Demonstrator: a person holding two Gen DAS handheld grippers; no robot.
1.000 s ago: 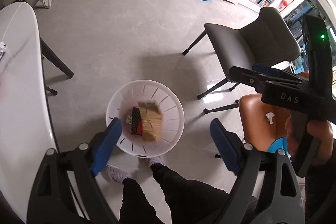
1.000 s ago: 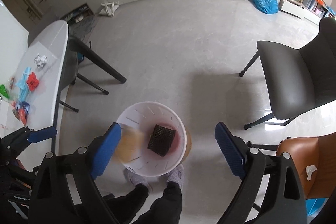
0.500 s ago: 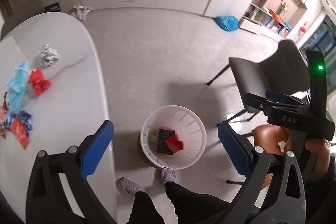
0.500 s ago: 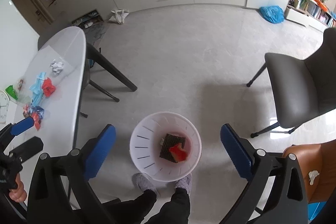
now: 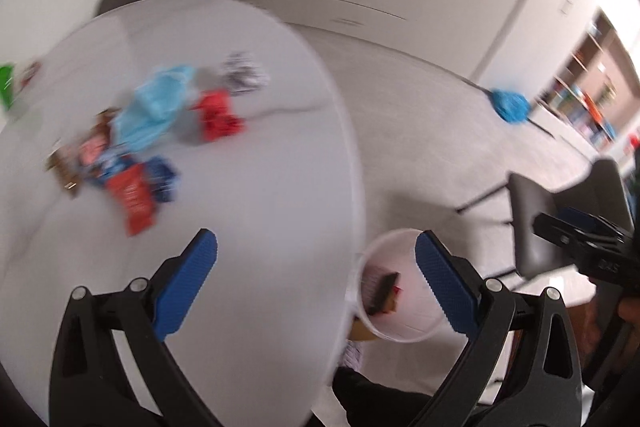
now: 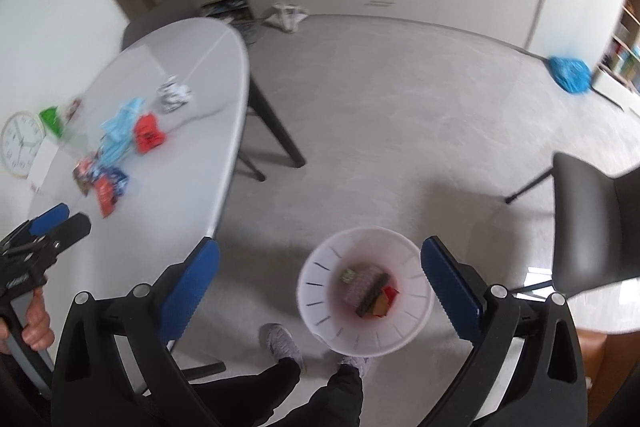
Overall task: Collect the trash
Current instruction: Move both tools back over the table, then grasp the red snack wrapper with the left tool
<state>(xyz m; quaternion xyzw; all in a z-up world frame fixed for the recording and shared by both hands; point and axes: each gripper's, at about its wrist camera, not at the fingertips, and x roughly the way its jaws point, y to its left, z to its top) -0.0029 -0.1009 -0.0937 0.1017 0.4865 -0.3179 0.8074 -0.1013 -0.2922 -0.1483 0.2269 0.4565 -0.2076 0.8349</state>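
Observation:
A white slotted bin [image 6: 366,293] stands on the floor by the person's feet, with a black mesh piece and red and tan scraps inside; in the left wrist view the bin [image 5: 400,287] shows beside the table edge. Trash lies on the white oval table [image 5: 260,207]: a red crumpled wrapper [image 5: 218,115], a light blue mask [image 5: 154,111], a red packet [image 5: 134,197], blue wrappers and a crumpled foil ball [image 5: 244,75]. My left gripper [image 5: 316,283] hangs open and empty over the table's near edge. My right gripper [image 6: 320,293] is open and empty above the floor beside the bin.
A grey chair [image 6: 592,227] stands right of the bin, an orange seat [image 6: 592,367] nearer. A clock [image 6: 20,143] and a green packet [image 6: 52,119] sit at the table's left. A blue bag [image 6: 568,73] lies on the floor far right. The person's legs [image 6: 320,387] are below.
Both grippers swung left and rose away from the bin; a tan box seen falling has landed in it. The table with its trash now fills the left wrist view.

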